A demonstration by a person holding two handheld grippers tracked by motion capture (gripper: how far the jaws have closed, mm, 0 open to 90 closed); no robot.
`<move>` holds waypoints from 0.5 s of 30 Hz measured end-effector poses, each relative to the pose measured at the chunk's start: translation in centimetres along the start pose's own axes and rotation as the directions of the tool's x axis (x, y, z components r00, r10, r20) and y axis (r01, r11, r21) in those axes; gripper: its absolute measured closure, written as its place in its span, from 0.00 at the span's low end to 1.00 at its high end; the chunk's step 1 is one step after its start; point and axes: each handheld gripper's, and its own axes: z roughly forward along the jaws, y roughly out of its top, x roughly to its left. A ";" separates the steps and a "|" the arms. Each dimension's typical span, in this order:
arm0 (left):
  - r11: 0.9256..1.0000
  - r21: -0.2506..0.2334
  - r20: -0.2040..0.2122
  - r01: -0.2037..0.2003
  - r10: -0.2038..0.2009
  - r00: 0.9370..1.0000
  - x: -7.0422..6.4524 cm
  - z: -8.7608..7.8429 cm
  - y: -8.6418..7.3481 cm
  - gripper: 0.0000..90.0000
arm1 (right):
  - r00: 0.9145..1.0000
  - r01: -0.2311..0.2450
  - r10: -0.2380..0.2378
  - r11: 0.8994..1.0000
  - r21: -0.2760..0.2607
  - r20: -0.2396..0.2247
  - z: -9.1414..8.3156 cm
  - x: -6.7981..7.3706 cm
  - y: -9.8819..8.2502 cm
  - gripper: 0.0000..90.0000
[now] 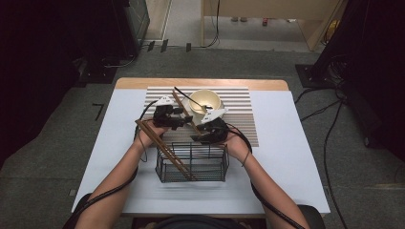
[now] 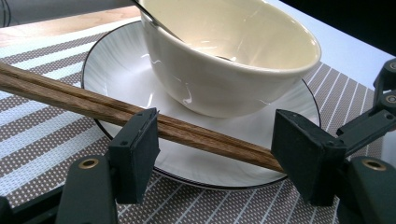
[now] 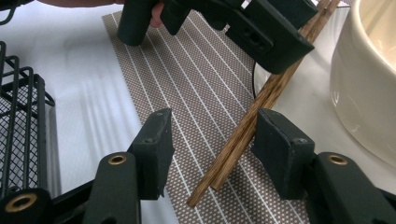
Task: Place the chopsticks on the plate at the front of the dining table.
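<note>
Two grippers: both over the striped placemat, at the middle of the white table.
Chopsticks: a wooden pair lying side by side, one end resting on the saucer, the other on the placemat.
Left gripper: jaws apart; the chopsticks run across the gap from 10 o'clock to 4 o'clock in the left gripper view. They pass right at the left pad and run behind the right pad's edge; whether a pad touches them I cannot tell. No squeeze is visible.
Right gripper: jaws apart; the chopsticks' near end lies between them, from 1 o'clock down to 7 o'clock in the right gripper view, close against the right pad, well apart from the left pad. Not clamped.
Position of grippers: in the high view, left gripper at 9 o'clock of the bowl, right gripper at 6 o'clock of it.
Bowl: cream, standing on the saucer, a dark-handled utensil leaning in it toward 10 o'clock.
Wire basket: at 6 o'clock of the grippers, near the table's front edge.
Second chopsticks: a pair propped in the basket, sticking out toward 10 o'clock over its left rim.
</note>
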 end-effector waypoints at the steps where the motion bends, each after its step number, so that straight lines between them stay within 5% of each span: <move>1: 1.000 0.001 0.000 -0.010 0.010 1.000 0.0 0.0 0.0 0.36 | 1.000 0.000 0.000 1.000 -0.001 -0.003 0.0 0.0 0.0 0.52; 15: 1.000 -0.002 0.002 -0.010 0.010 1.000 0.1 0.2 0.1 0.36 | 0.999 0.022 -0.022 1.000 -0.003 -0.029 0.5 0.0 0.2 0.49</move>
